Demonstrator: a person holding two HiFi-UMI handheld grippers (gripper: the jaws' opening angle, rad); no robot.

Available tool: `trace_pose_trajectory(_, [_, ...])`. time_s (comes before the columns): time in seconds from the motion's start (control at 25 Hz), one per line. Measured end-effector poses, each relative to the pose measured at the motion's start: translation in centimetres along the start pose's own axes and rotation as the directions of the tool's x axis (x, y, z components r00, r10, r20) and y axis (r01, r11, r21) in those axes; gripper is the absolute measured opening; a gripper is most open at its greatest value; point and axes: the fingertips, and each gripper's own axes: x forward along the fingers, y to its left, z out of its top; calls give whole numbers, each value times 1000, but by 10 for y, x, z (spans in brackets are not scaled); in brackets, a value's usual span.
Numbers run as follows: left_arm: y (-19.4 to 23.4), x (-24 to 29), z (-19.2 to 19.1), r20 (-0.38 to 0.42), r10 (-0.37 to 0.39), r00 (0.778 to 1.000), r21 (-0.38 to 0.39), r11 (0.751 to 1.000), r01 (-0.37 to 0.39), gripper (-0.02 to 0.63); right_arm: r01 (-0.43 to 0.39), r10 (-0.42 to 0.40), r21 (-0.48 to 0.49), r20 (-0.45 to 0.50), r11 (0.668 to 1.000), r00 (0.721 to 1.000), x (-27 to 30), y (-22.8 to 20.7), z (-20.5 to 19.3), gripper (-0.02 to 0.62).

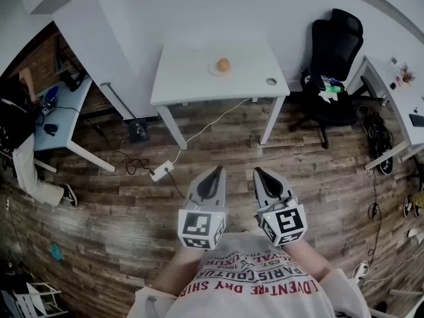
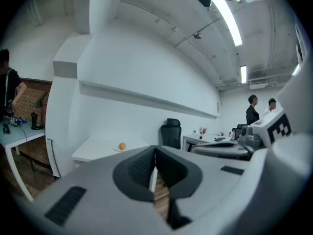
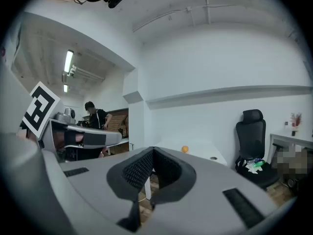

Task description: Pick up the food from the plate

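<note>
We see a white table [image 1: 192,78] standing on the wood-plank floor [image 1: 119,211], its far edge toward the white wall [image 1: 199,12]. On it, toward the back, lies a pale plate [image 1: 213,71] carrying a round orange piece of food [image 1: 223,64]. A small round thing [image 1: 271,81] sits near the table's right front corner, apart from the plate. A white power strip [image 1: 161,171] lies on the floor in front.

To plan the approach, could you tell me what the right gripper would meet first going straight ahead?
Probably the white rectangular table, left of the round orange food; the path before looks free.
</note>
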Motion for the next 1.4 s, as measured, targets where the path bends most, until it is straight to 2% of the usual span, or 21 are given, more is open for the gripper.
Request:
trace_pose_trajectory(0.72, [-22,38,-15,-42,16,999,-1,1000,-16,8,-14,17,54,-53,998,998,1,-48,-22,9])
trace_pose_trajectory(1.04, [-35,66,-36,-81,33,996,-42,998,-36,8,-46,53,75,-97,996,994,11,-77,-42,9])
trace_pose_trajectory(1.16, [-26,78,-36,-92,29,995,-45,998,-33,8,-45,53,79,-102,996,993,28,-83,-41,9])
trace_pose_trajectory(1.32, [7,102,-30,-92,68,993,-55,996,-74,8,-25,33,80,-106,996,994,58,-94,-38,9])
trace_pose_trajectory(1.4, [23,117,-30,-97,64,993,-68,995,-71,8,1,9,84,-114,996,993,76,-101,-38,9])
